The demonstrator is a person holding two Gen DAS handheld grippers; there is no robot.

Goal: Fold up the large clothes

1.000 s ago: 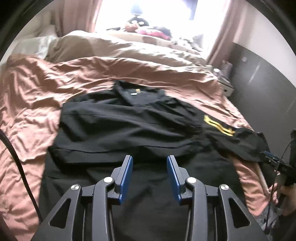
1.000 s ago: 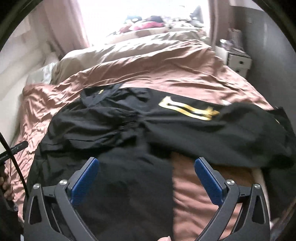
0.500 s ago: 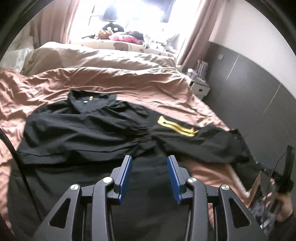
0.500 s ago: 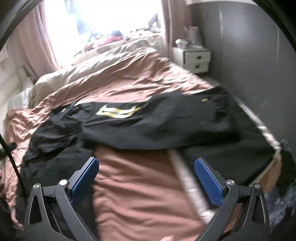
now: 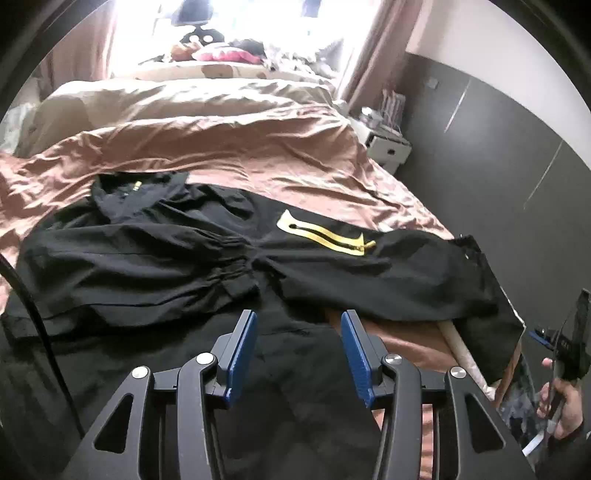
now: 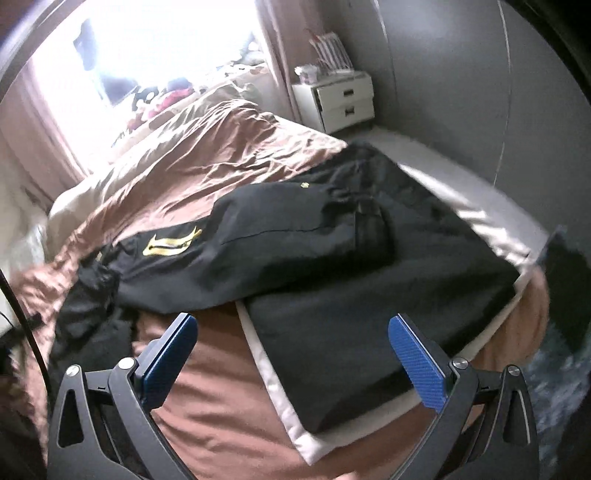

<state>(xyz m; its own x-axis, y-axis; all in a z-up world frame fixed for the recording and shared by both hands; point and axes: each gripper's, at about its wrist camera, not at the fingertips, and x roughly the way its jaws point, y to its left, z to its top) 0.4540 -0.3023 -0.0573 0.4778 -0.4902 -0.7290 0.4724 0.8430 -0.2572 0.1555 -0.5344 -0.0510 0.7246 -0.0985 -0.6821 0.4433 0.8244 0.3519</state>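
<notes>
Covering most of both views, the bed (image 5: pixel 258 147) wears a rumpled pinkish-brown duvet with a cream one bunched beyond it toward the bright window (image 5: pixel 258 33). Across the near half of the bed lies the black garment (image 5: pixel 147 258), spread out flat but creased, with its collar toward the head of the bed. One sleeve (image 5: pixel 388 273) stretches toward the bed's right edge and carries a yellow mark (image 5: pixel 325 234) near the shoulder; its cuff end reaches a dark sheet (image 6: pixel 388 295) at the bed's corner, seen best from the right wrist. A white nightstand (image 6: pixel 336 98) with two drawers stands against the grey wall beyond the bed. The left gripper (image 5: pixel 298 349) hovers over the garment's lower part, blue pads partly apart and holding nothing. The right gripper (image 6: pixel 293 354) hangs above the bed's corner, spread wide and empty, with the sleeve beyond its tips.
</notes>
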